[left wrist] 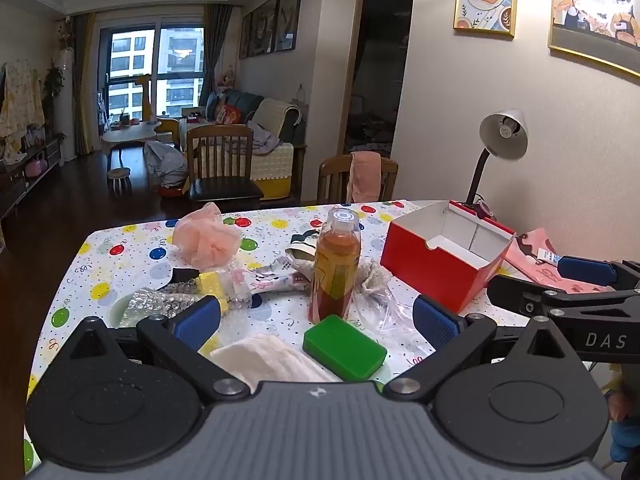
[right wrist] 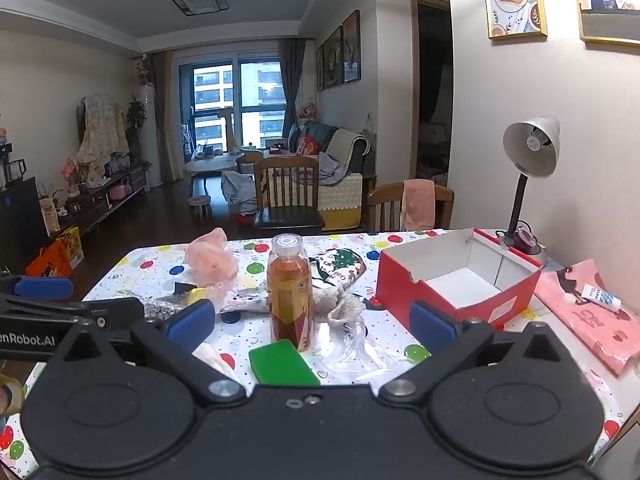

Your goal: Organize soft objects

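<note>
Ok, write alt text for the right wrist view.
The open right claw hovers empty over a balloon-patterned tablecloth, aimed at a clear plastic bottle of amber drink with a green rectangular sponge before it. An open red cardboard box sits right, a pink mesh bath puff left.

Both wrist cameras sit low and close above the near edge of the balloon-patterned worktop [left wrist: 120,264], tilted slightly down, facing the living room. Both share the amber plastic bottle [left wrist: 336,268] and open red cardboard box [right wrist: 452,280].
</note>
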`<state>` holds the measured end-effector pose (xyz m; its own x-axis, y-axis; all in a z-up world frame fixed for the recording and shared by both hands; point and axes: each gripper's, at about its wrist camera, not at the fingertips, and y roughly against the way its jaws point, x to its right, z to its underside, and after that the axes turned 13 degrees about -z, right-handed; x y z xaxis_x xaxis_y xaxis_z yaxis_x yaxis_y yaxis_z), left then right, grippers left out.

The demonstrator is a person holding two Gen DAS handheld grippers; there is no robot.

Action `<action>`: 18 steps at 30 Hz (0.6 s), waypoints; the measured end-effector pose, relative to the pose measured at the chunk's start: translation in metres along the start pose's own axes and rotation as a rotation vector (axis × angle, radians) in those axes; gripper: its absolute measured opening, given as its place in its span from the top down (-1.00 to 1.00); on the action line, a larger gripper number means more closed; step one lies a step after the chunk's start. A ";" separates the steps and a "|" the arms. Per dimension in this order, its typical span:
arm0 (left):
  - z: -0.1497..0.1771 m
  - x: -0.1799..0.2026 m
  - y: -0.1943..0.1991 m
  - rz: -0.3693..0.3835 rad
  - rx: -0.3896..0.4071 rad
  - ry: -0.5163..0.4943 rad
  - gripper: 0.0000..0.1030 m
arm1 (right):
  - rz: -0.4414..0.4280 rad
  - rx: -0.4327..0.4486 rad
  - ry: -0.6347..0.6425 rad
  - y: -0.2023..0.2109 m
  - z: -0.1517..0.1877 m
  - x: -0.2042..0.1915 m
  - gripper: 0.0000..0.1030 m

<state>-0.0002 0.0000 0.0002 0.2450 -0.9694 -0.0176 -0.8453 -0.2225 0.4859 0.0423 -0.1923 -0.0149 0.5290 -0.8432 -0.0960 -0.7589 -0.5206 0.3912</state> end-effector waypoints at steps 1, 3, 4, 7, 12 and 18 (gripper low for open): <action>0.000 0.000 0.000 0.011 0.005 0.003 -1.00 | -0.001 0.000 -0.003 0.000 0.000 0.000 -1.00; 0.000 0.001 0.003 0.045 0.025 0.001 -1.00 | -0.001 0.006 -0.007 0.001 -0.001 0.000 -1.00; 0.001 0.003 0.005 0.045 0.035 -0.008 -1.00 | 0.005 0.008 -0.006 0.001 -0.001 -0.001 -1.00; 0.002 0.009 0.001 0.032 0.022 -0.023 -1.00 | 0.016 0.000 0.004 -0.001 0.000 -0.003 -1.00; -0.001 -0.005 -0.003 0.015 -0.008 0.029 -1.00 | 0.017 0.002 -0.012 -0.002 0.001 0.000 -1.00; -0.002 -0.007 -0.002 0.003 -0.011 0.033 -1.00 | 0.013 -0.001 -0.016 -0.001 -0.002 -0.002 -1.00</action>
<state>0.0009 0.0077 0.0015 0.2578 -0.9661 0.0125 -0.8407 -0.2179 0.4957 0.0430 -0.1899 -0.0131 0.5127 -0.8521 -0.1054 -0.7656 -0.5093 0.3932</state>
